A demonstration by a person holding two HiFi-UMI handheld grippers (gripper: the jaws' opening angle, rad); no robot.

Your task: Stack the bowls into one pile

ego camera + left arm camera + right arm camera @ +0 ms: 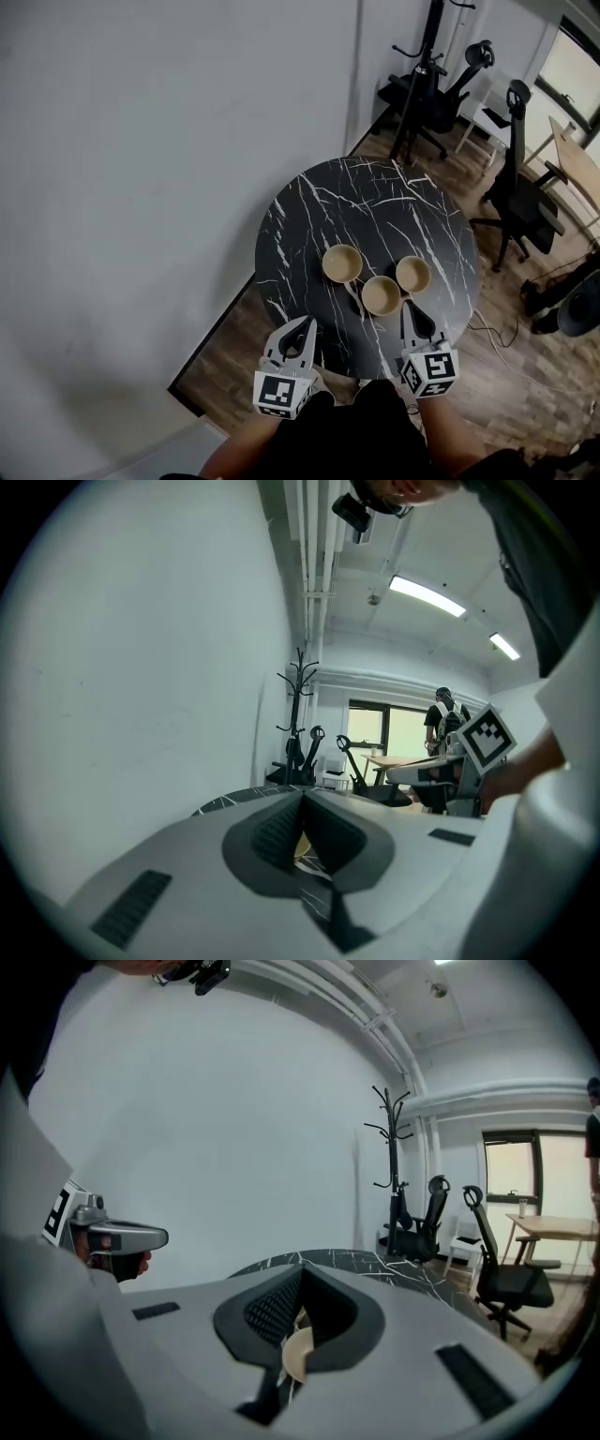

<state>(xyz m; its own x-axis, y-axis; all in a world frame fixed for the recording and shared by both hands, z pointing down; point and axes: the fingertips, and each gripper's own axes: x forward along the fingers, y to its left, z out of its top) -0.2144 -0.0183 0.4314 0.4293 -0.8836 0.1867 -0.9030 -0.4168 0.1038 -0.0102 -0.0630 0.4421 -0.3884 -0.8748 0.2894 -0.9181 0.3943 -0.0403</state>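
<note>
Your three bowls sit apart on the round marbled surface [309, 211], none stacked yet: the left bowl [342, 263], the middle bowl [382, 294] nearest you, and the right bowl [413, 274]. The middle bowl lies just beside each of the others, a little closer to the right one.

Your left gripper [304, 325] has its fingers pressed together with nothing between them. Your right gripper [410, 313] is the same, fingers closed and empty. The tan rim you see low in the right gripper view is a bowl lying beyond the tips, not one in the grip.

What matters for the next move is that the right gripper is the nearer one. Its tips sit at the near edge of the surface, with the right bowl straight ahead and the middle bowl just ahead and to its left. The left gripper hangs at the near left edge, and the left bowl lies farther off, ahead and to its right.

The bowls are round, so no axis needs lining up. You'll likely need to spread the fingers before you can take a rim.
</note>
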